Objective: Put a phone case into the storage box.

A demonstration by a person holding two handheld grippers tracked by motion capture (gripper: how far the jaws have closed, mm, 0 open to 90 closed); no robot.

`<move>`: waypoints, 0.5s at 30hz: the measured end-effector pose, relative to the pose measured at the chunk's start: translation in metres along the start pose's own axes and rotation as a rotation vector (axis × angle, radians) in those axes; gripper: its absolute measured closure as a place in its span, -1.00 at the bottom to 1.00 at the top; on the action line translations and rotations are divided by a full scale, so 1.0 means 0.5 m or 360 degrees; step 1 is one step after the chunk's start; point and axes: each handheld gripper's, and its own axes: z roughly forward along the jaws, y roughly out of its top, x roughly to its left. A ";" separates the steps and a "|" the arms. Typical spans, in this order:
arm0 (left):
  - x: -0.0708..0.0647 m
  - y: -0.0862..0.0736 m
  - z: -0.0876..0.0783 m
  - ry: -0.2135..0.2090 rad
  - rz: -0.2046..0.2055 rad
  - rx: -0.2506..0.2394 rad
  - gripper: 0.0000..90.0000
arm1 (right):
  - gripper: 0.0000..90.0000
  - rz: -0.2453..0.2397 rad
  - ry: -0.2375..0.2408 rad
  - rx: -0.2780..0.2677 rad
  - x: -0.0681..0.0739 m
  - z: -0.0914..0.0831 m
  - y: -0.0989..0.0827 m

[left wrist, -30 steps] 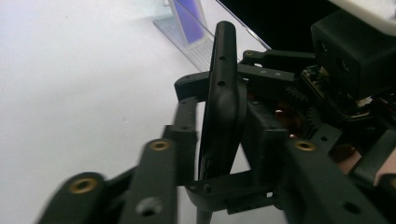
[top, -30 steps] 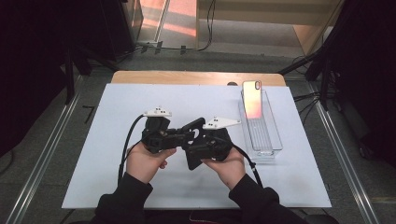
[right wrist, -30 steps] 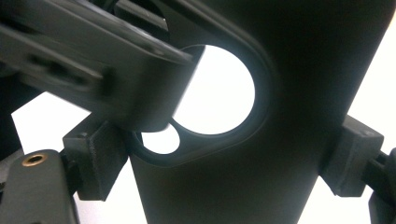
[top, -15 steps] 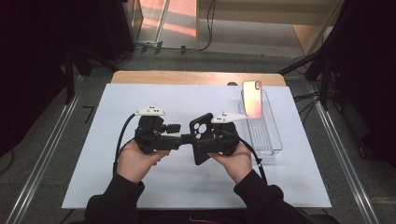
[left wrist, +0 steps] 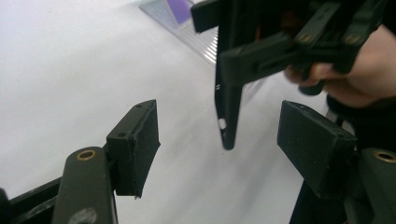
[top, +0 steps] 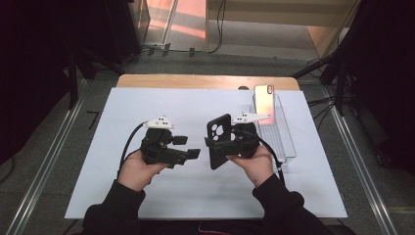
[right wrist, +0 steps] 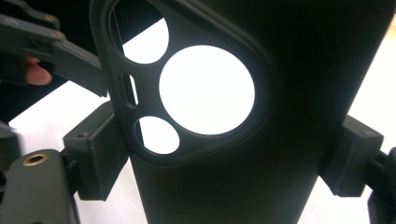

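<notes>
Phone case (top: 219, 139) — black, with camera cut-outs — is held upright at the centre of the high view, pinched across its width by the right gripper (top: 215, 143), so that its lower edge stays free. The left gripper (top: 192, 153), to its left, is shown with jaws spread and nothing between them, having just been opening. A phone (top: 264, 99) is propped in the clear tray (top: 288, 147) at the upper right; open white mat (top: 122, 107) remains at the left.
</notes>
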 end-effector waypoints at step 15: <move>0.045 -0.088 0.000 0.0018 0.0052 0.0037 -0.41 | -0.71 -0.0041 0.0069 0.0013 -0.024 -0.040 0.020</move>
